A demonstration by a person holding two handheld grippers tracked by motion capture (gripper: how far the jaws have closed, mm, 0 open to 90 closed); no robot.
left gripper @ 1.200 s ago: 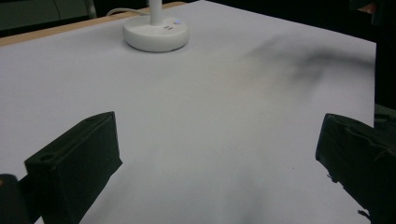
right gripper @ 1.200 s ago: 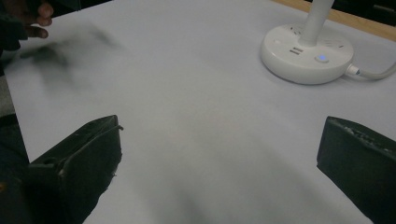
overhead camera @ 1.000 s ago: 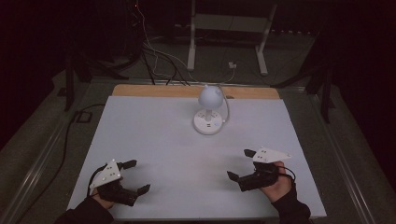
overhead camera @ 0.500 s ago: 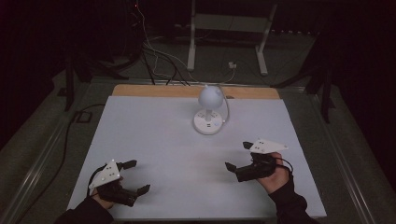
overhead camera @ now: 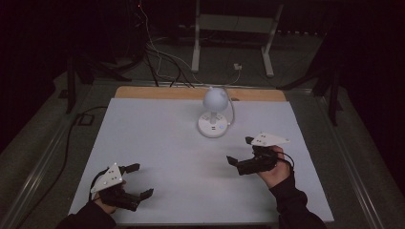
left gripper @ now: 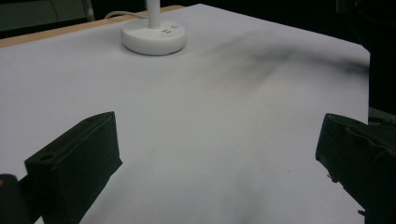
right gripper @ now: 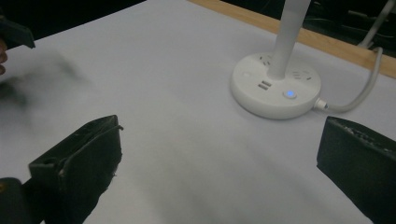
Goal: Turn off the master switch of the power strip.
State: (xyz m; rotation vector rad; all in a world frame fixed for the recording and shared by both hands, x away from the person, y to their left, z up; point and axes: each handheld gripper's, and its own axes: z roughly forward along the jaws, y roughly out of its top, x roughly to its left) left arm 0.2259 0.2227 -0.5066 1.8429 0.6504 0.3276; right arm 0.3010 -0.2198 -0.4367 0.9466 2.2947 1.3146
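Right tool I hold near the white lamp, jaws spread wide, gripping nothing. It stands toward the desk's far edge; its blue light probably marks power. Left tool gapes empty, well apart.

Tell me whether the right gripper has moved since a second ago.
Yes. In the high view the right gripper has shifted away from the table's near edge, toward the lamp base. Its jaws stand open and empty.
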